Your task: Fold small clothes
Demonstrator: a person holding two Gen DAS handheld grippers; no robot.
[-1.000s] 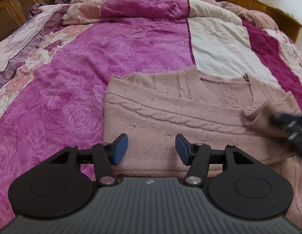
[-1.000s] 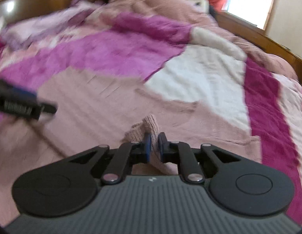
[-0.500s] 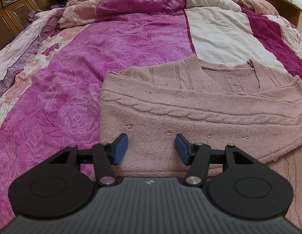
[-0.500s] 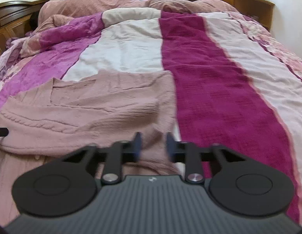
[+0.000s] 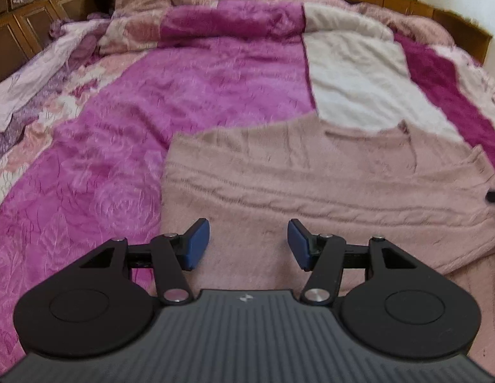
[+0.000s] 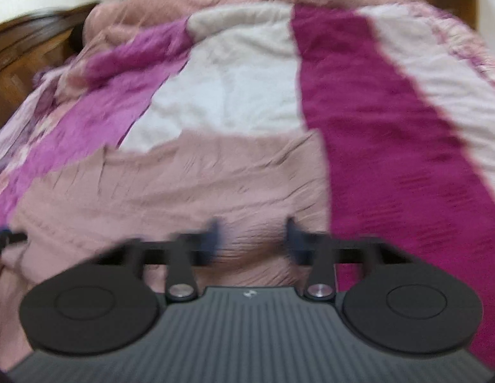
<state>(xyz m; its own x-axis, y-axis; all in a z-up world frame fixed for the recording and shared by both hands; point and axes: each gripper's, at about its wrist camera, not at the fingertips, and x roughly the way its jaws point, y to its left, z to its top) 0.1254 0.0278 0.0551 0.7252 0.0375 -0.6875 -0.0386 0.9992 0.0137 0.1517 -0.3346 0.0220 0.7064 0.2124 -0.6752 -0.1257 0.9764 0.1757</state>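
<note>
Both grippers, left gripper (image 5: 248, 244) and right gripper (image 6: 252, 239), wide open and empty over sweater (image 5: 311, 191); a one-layer pinch could undo the fold.

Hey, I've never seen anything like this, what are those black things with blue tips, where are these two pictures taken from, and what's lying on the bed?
Those are two hand-held tongs, one in each of a person's hands; no robot arm is involved. Each carries a wide-angle camera that looks forward along its two fingers. One picture comes from the left tongs, the other from the right tongs. The blue tips are grip pads. Both tongs stand open and hold nothing. On the bed lies a patchwork quilt of magenta, white and floral panels, and on top of it a fuzzy dusty-pink knitted sweater, spread mostly flat with its neckline pointing away from the cameras. Each pair of tongs is poised over the near part of the sweater. The right picture is blurred by motion, so fine detail there cannot be told.
</note>
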